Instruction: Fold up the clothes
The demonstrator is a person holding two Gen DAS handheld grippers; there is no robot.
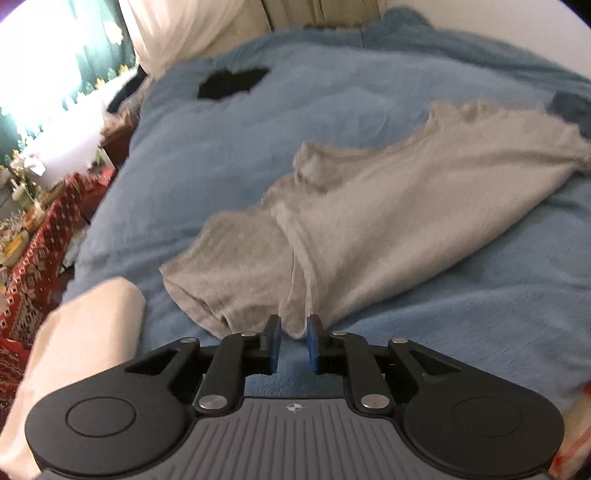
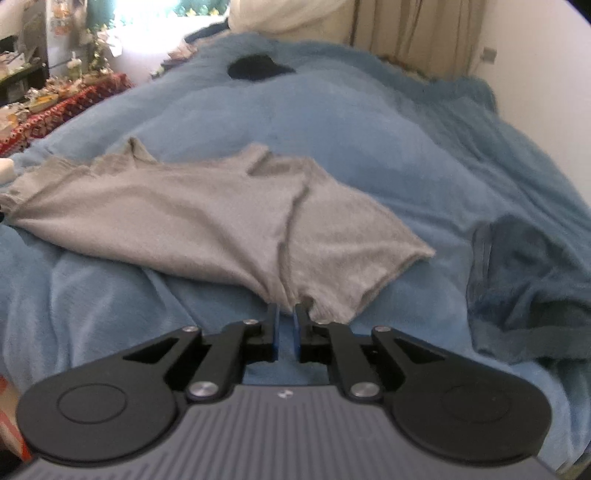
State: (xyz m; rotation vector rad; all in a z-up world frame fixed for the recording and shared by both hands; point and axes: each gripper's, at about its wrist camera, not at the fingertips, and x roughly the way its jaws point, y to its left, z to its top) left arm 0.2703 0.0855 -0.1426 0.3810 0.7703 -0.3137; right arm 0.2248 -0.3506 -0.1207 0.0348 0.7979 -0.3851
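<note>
A grey T-shirt (image 1: 388,221) lies spread and bunched on a blue fleece blanket (image 1: 258,122). My left gripper (image 1: 294,326) is at the shirt's near edge, its blue pads pinching a fold of grey cloth by the left sleeve. In the right wrist view the same shirt (image 2: 207,214) stretches to the left, and my right gripper (image 2: 285,314) is nearly closed on a fold of its near edge by the right sleeve. Both grips pull the cloth into ridges toward the fingers.
A black item (image 1: 231,83) lies far up the blanket, also in the right wrist view (image 2: 256,68). A darker blue cloth (image 2: 532,280) is heaped at right. White pillows (image 1: 177,29) lie at the head. A cluttered red patterned table (image 1: 33,266) stands left. A cream sleeve (image 1: 74,354) is at lower left.
</note>
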